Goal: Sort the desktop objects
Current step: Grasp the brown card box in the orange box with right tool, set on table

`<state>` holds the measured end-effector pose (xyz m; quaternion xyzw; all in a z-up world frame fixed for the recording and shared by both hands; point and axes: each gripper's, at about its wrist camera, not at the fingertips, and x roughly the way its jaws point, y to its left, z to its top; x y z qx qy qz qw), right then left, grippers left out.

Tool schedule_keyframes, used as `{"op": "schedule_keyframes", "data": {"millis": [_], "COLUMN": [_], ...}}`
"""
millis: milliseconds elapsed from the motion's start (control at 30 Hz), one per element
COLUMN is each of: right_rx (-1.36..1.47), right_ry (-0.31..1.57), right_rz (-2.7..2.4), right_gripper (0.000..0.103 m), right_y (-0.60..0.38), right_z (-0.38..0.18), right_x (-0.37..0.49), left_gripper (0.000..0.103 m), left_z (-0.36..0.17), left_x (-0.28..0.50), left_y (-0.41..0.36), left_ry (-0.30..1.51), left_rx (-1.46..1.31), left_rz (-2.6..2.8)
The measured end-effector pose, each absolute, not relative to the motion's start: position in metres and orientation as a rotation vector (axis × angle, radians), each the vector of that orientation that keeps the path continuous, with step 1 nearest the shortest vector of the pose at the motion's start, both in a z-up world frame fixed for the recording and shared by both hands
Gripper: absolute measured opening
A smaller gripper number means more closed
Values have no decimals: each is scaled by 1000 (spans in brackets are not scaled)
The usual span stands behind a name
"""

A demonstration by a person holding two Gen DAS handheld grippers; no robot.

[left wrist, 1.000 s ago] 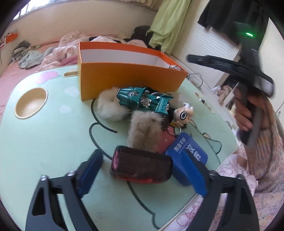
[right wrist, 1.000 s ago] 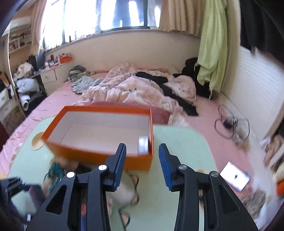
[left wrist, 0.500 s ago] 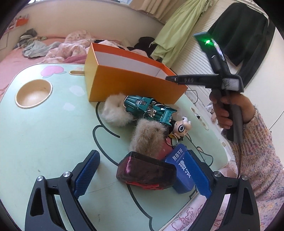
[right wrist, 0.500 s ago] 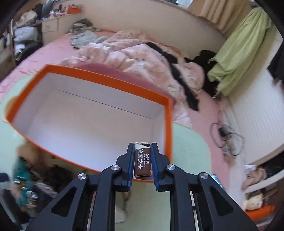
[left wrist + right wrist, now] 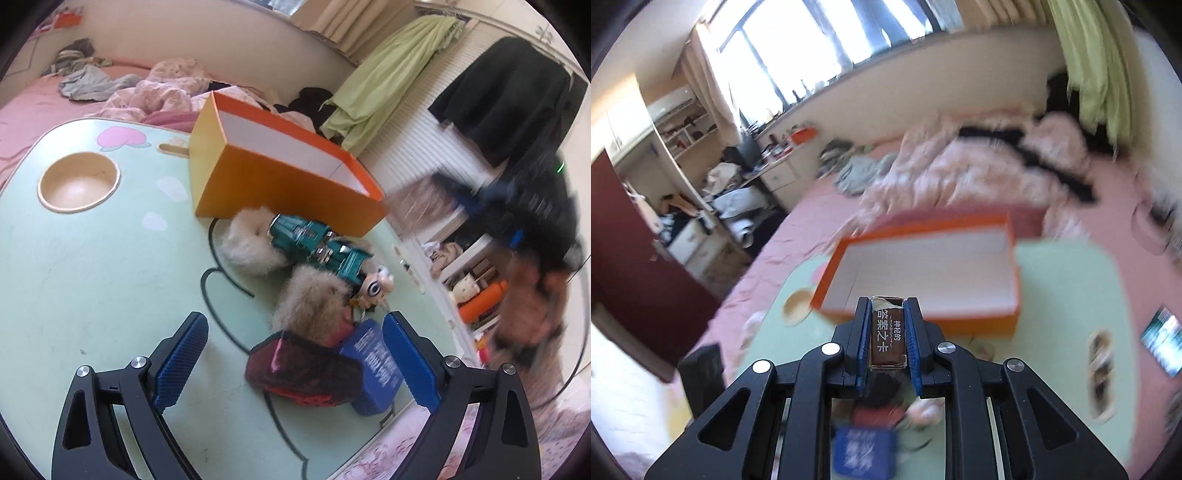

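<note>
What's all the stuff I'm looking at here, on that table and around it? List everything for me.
Cardboard box: one, orange outside, white inside, open, at the table's far side.
Toy car: one, teal metal, just in front of the box.
Fluffy pom-poms: two, cream and beige, beside the car.
Cartoon figure keychain: one, white-headed, right of the car.
Dark red pouch: one, nearest the left gripper.
Blue card case: one, beside the pouch.
Brown card box: one, white lettering, held above the table.
Table: one, pale green, cartoon drawing, round cup recess.
Bed: pink, rumpled, behind the table.
Left gripper: black, blue pads, open.
Right gripper: black, blue pads, clamping the card box.
</note>
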<state>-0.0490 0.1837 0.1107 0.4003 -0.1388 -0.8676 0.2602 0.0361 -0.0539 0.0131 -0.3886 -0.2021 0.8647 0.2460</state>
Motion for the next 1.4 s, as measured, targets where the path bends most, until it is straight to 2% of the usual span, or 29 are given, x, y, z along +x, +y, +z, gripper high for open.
{"op": "schedule_keyframes", "data": {"millis": [100, 200, 267, 367, 433, 467, 500, 600, 800, 1133, 1400], "right_rx": [1210, 1295, 1282, 1146, 1039, 1001, 967, 996, 1220, 1204, 1183], "right_ry": [-442, -470, -482, -485, -478, -479, -485, -508, -712, -541, -379], "right_rz": [-2298, -2290, -2358, -2436, -2524, -2579, -2639, -2726, -2385, -2408, -2532], "right_gripper": [22, 32, 36, 36, 49, 66, 73, 73, 75, 75, 75], "right_y": [176, 174, 181, 196, 210, 218, 225, 245, 242, 190, 188], "right_z": [71, 46, 46, 65, 83, 90, 96, 92, 45, 39, 60], "right_x": [-58, -72, -72, -65, -60, -60, -61, -74, -101, -93, -81], "left_gripper": [95, 95, 95, 96, 96, 96, 96, 96, 96, 97, 97], "left_z": [24, 37, 46, 54, 58, 58, 58, 52, 35, 39, 40], "left_x": [31, 23, 14, -9, -26, -34, -42, -67, -101, -98, -96], "left_y": [-60, -70, -77, -83, -85, -85, -85, -81, -64, -47, -60], "left_ry": [-565, -563, -550, -542, -545, -544, -544, -569, -641, -521, -597], "left_rx": [-1043, -1034, -1042, -1115, -1144, -1156, -1169, -1226, -1289, -1279, -1267], "left_rz": [2384, 2442, 2484, 2508, 2531, 2543, 2548, 2533, 2392, 2432, 2457]}}
